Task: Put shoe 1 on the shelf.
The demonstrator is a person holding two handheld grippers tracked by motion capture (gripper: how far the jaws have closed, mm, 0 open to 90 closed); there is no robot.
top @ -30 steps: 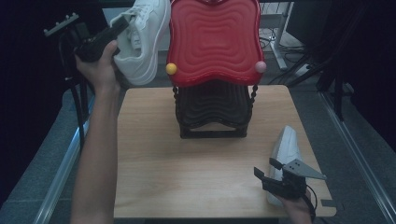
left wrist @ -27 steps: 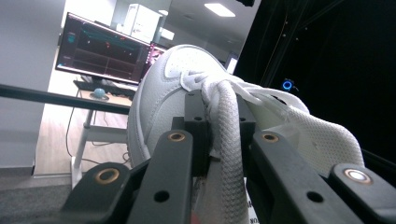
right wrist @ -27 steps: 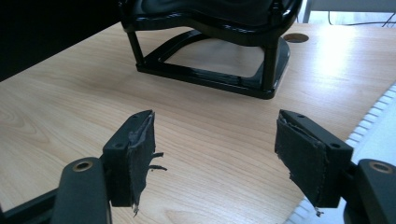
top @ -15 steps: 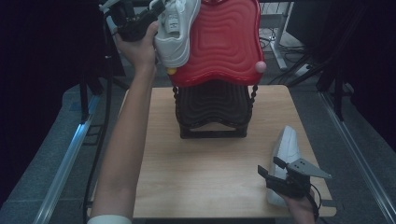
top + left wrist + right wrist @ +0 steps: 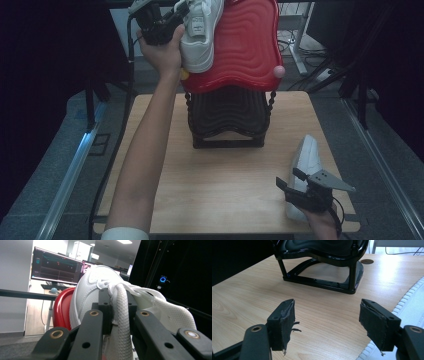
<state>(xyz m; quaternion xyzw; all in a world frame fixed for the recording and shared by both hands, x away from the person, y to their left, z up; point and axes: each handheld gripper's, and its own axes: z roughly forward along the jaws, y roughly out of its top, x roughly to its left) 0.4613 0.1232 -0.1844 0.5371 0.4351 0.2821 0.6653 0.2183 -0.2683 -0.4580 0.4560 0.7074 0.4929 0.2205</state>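
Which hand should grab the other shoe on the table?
The right gripper. It is open, low over the table, right beside that shoe. The left gripper is up high, shut on the first shoe.

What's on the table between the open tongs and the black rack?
Nothing. In the right gripper view, only bare wooden table lies between the right tongs and the black rack.

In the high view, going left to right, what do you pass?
Left black two-jaw tool shut on the white lace-up sneaker → red wavy plastic rack tier → second white sneaker lying on the table → right black tool, open.
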